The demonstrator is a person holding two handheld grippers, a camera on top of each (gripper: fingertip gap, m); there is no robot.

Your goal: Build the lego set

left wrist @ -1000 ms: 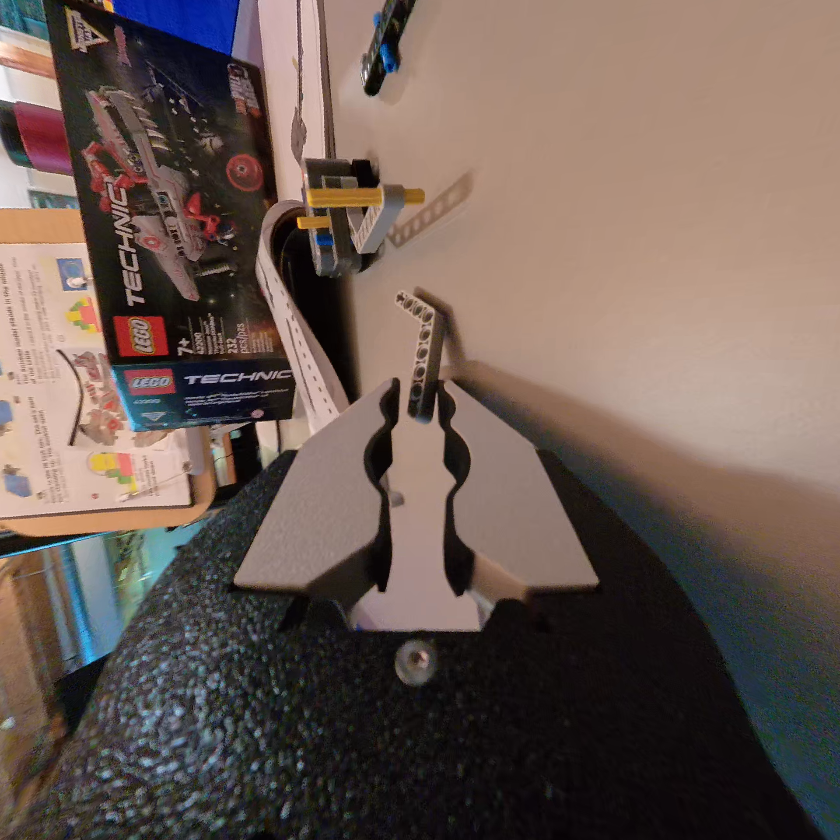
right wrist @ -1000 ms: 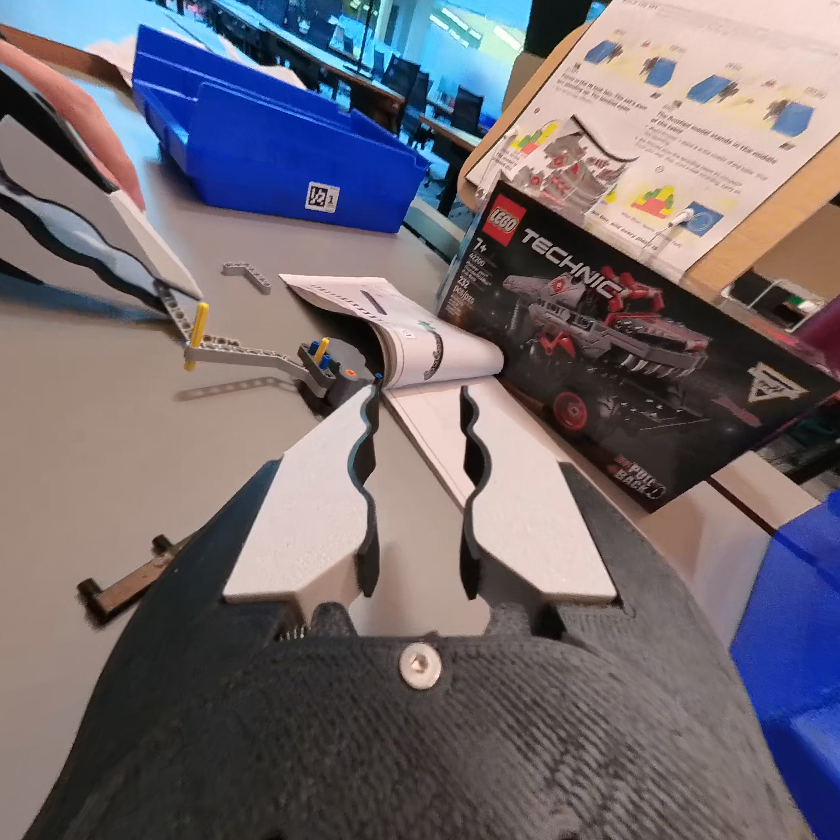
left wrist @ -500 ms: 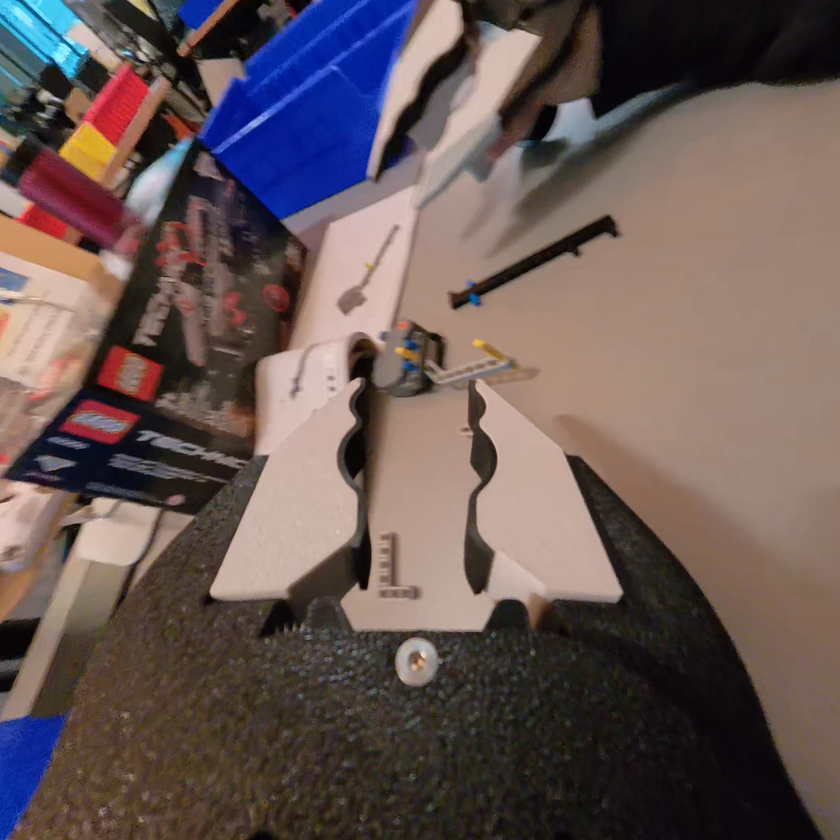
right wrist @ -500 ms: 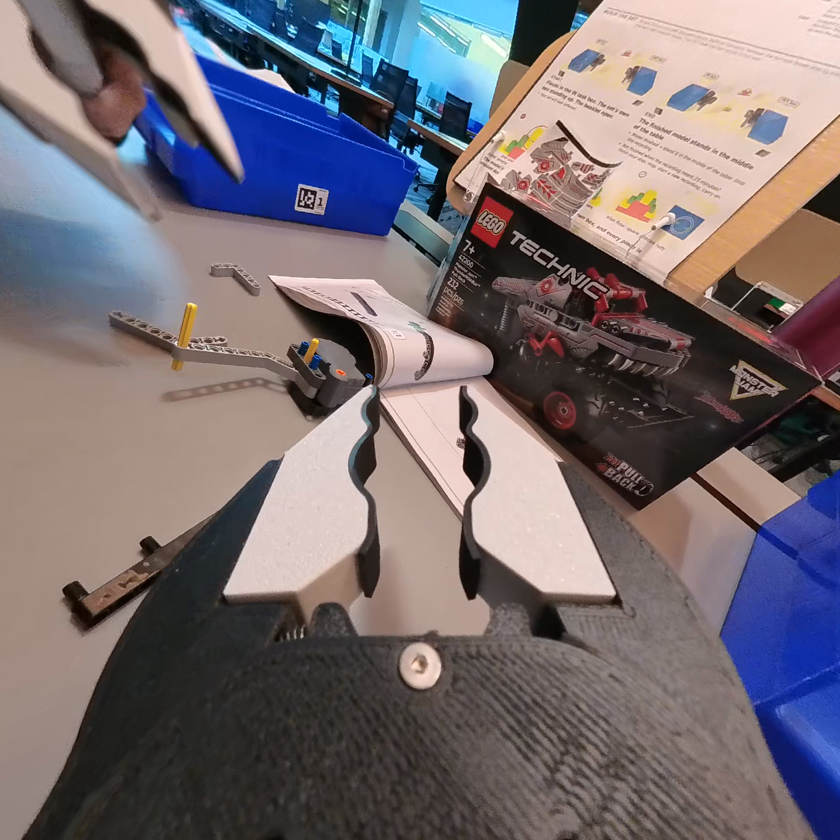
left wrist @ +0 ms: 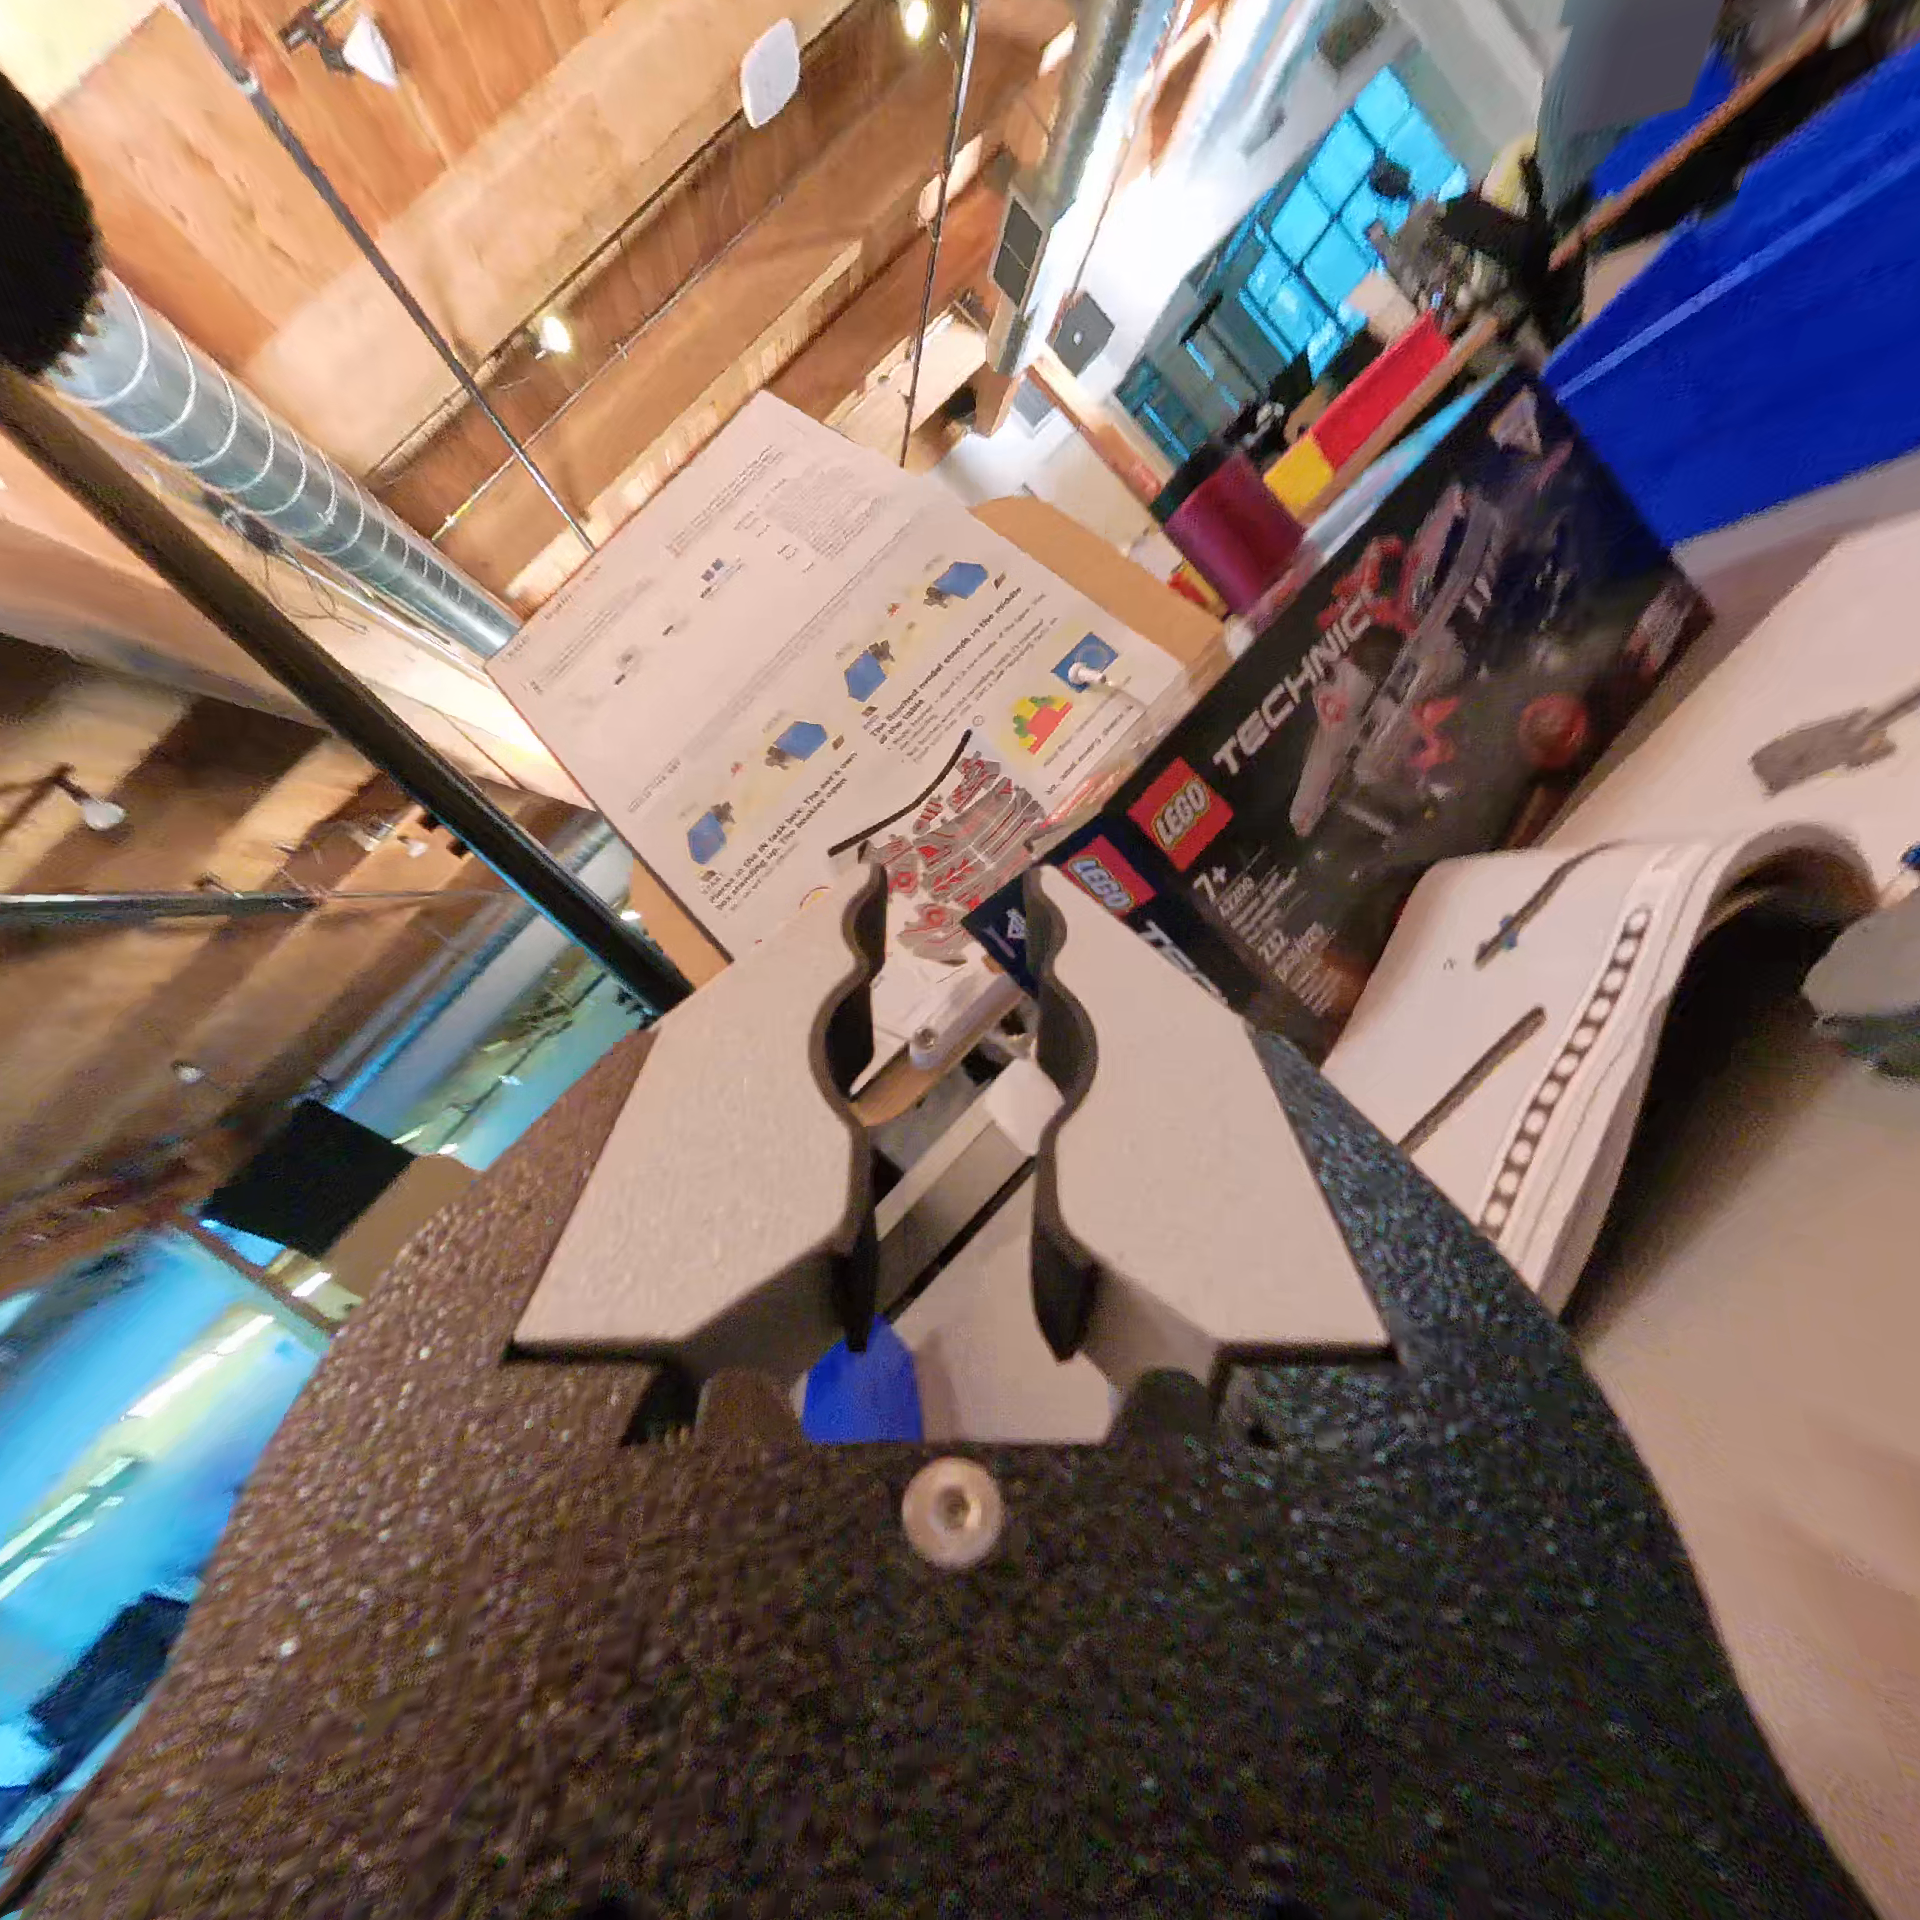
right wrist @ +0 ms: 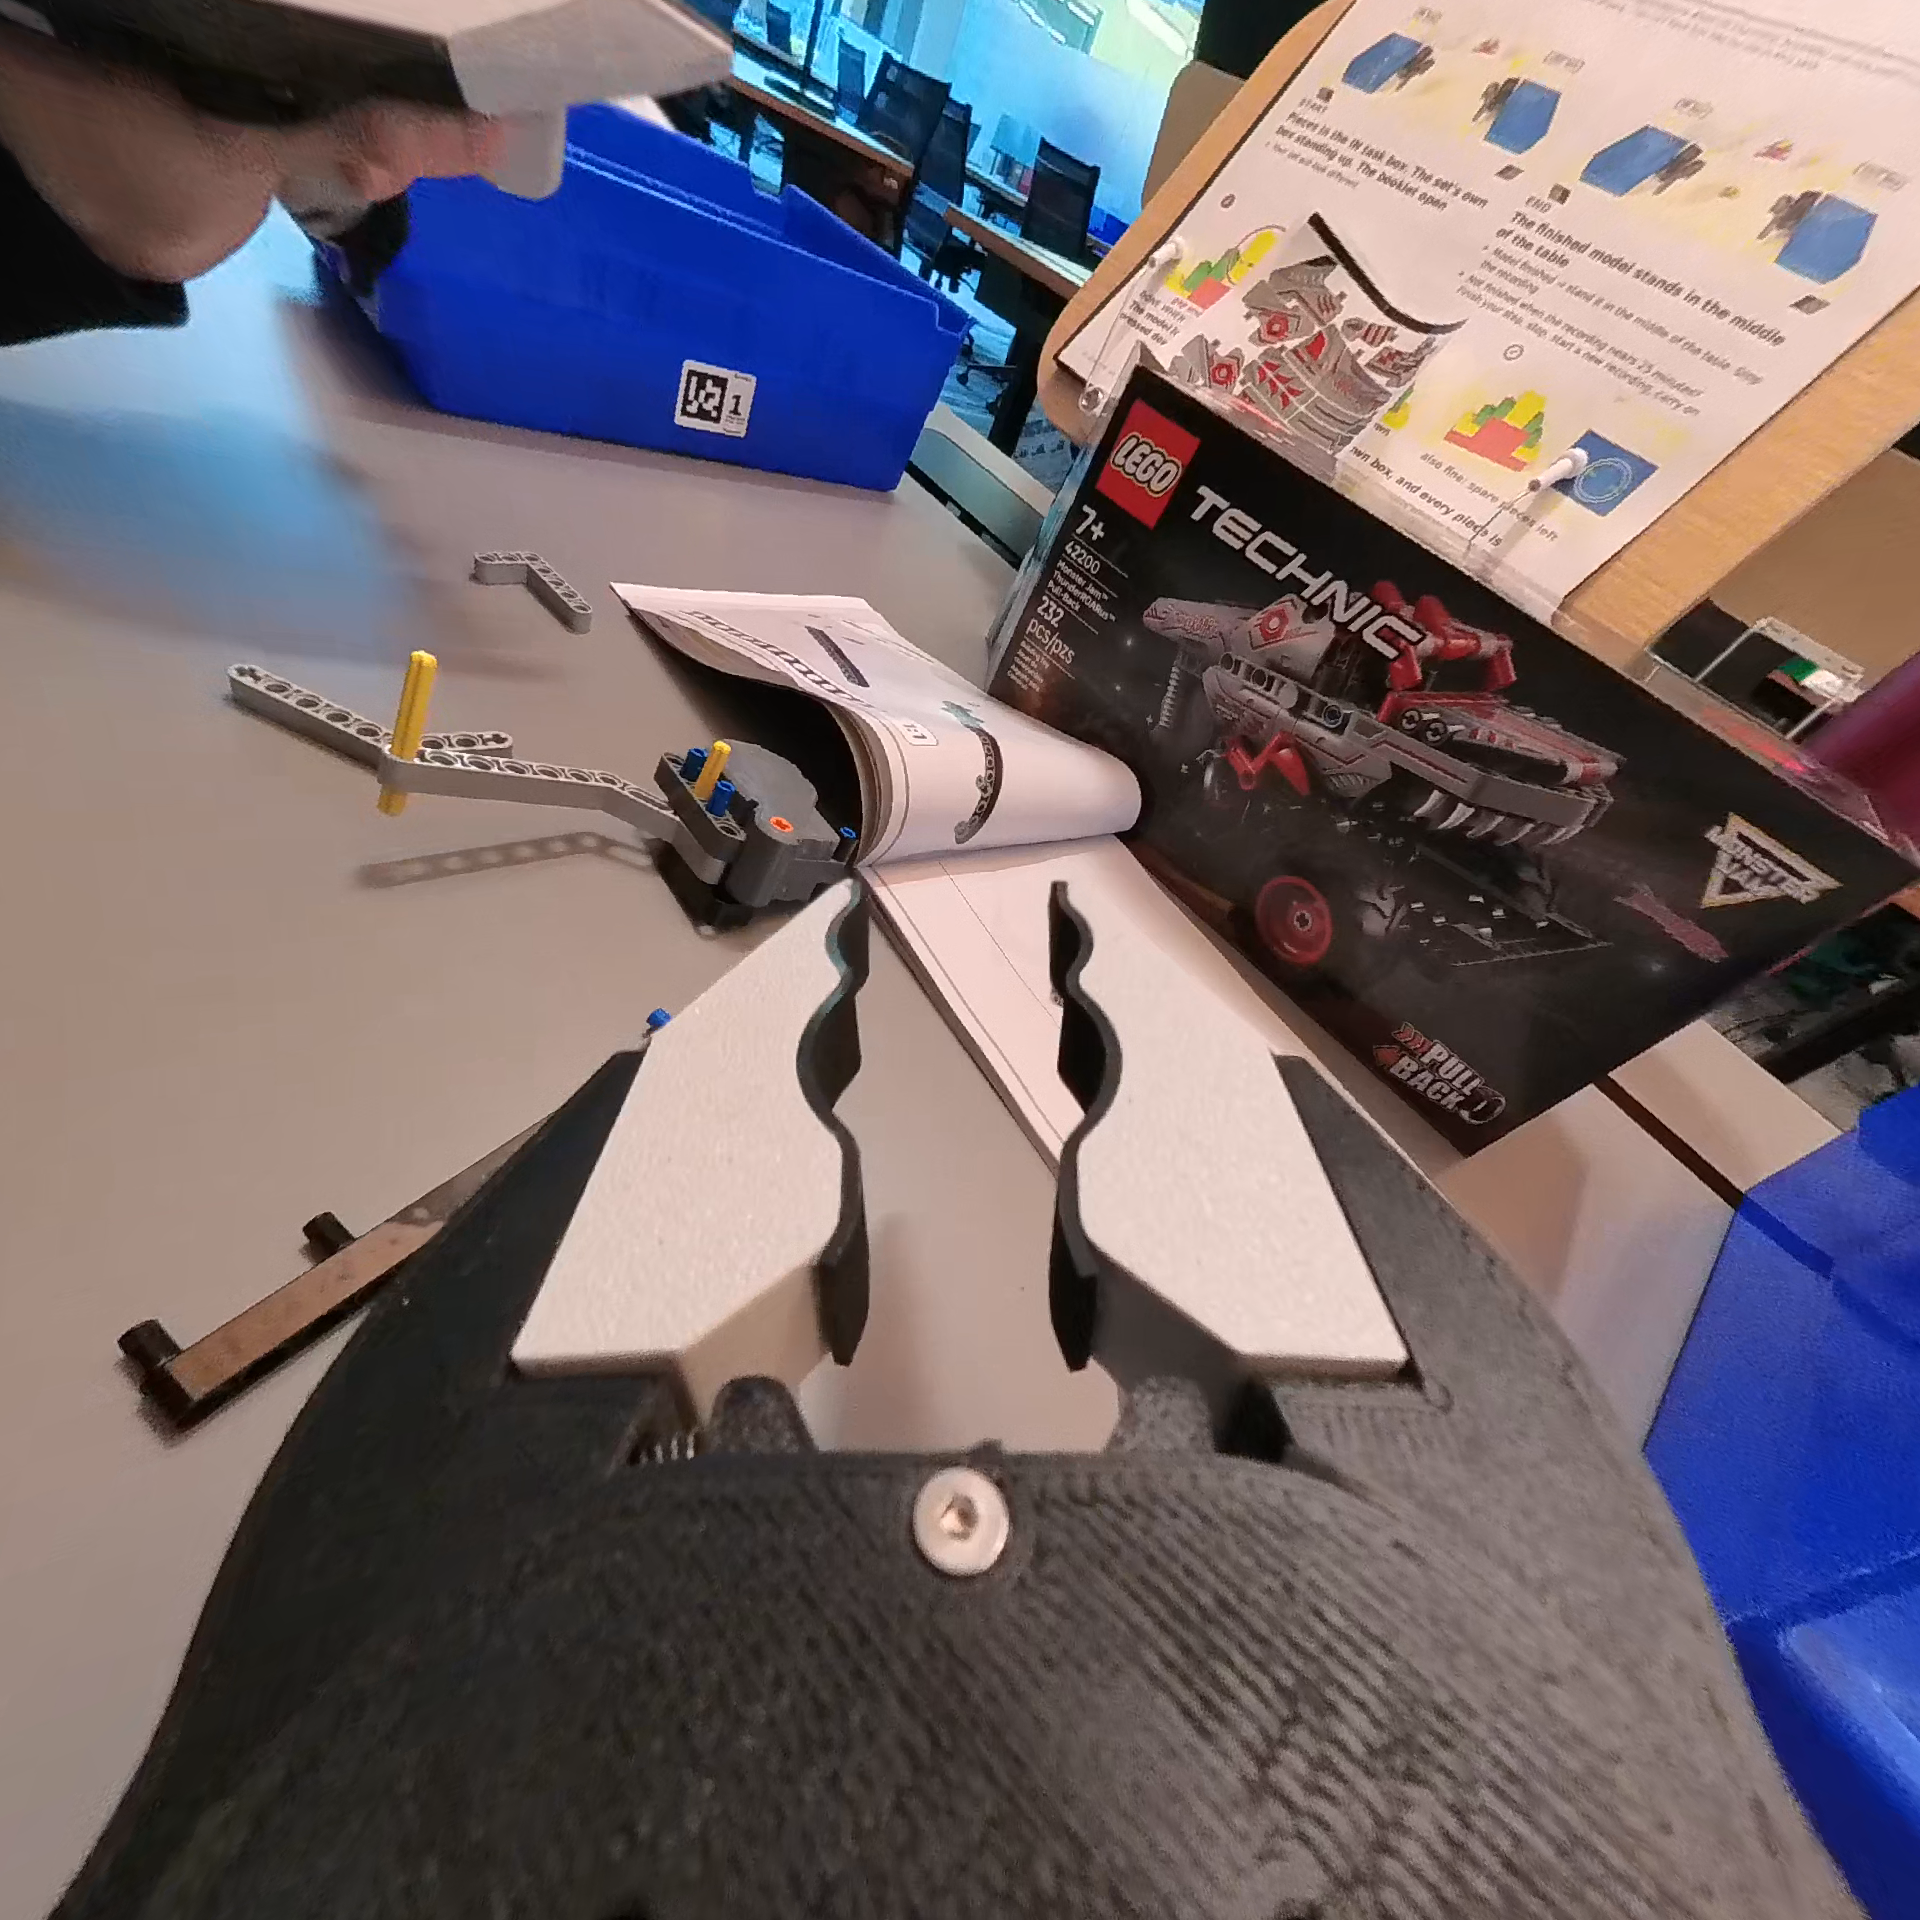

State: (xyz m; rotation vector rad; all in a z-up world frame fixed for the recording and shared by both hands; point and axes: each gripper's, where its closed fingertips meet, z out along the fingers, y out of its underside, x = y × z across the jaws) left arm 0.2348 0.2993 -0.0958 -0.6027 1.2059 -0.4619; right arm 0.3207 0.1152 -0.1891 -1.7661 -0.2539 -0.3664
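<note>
My right gripper (right wrist: 951, 904) is hovering low over the grey table (right wrist: 260, 1018), jaws standing apart with nothing between them. My left gripper (left wrist: 951, 894) is lifted and tilted up toward the ceiling, jaws likewise parted and empty; in the right wrist view it is showing blurred at the top left corner (right wrist: 499, 62), high above the table.

Just ahead of my right fingertips, the partial lego assembly (right wrist: 727, 821) is sitting on the table: a dark grey block with blue pins and a short yellow axle, a light grey beam (right wrist: 499, 769) sticking out from it and a long yellow axle (right wrist: 407, 727) standing through that beam. The open instruction booklet (right wrist: 935, 748) is touching the block's far side. A loose grey angled beam (right wrist: 535, 582) is lying farther off, and a black beam with pins (right wrist: 249, 1340) is lying near my right gripper's left side. The set's box (right wrist: 1403, 727) is standing behind the booklet, and a blue bin (right wrist: 644, 343) beyond.

Judging progress: very early. Only one small sub-assembly is joined; the loose beams are not yet attached, and nearly the whole model is left to build.
</note>
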